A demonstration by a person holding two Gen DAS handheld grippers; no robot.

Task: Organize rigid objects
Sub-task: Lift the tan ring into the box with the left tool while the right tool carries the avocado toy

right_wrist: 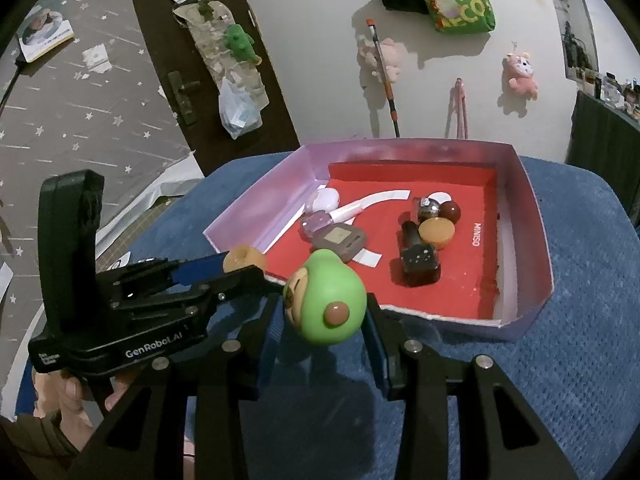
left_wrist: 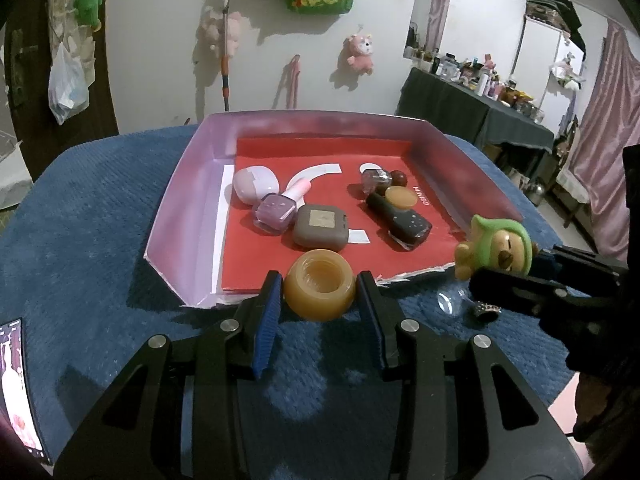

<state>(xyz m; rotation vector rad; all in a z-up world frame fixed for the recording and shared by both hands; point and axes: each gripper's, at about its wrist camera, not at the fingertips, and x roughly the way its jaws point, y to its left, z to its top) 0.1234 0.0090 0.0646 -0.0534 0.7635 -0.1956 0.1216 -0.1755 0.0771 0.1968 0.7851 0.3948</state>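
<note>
Now both tools carry something toward the tray [left_wrist: 188, 184]: the left tool [left_wrist: 319, 294] has its blue pads against the sides of an amber jar [left_wrist: 320, 290] at the tray's torn near edge, and the right tool [right_wrist: 324, 312] is clamped on a green-hooded figurine [right_wrist: 326, 300] just short of that edge. To do this well, move each piece past the rim, aim for bare red floor clear of the grey case [left_wrist: 319, 227] and black bottle [left_wrist: 400, 222], then release low. Only the left view shows a clear lens-like piece [left_wrist: 446, 302] and studded ring [left_wrist: 487, 312] on the blue mat [left_wrist: 80, 240]; only the right view shows the person's hand [right_wrist: 56, 396].
</note>
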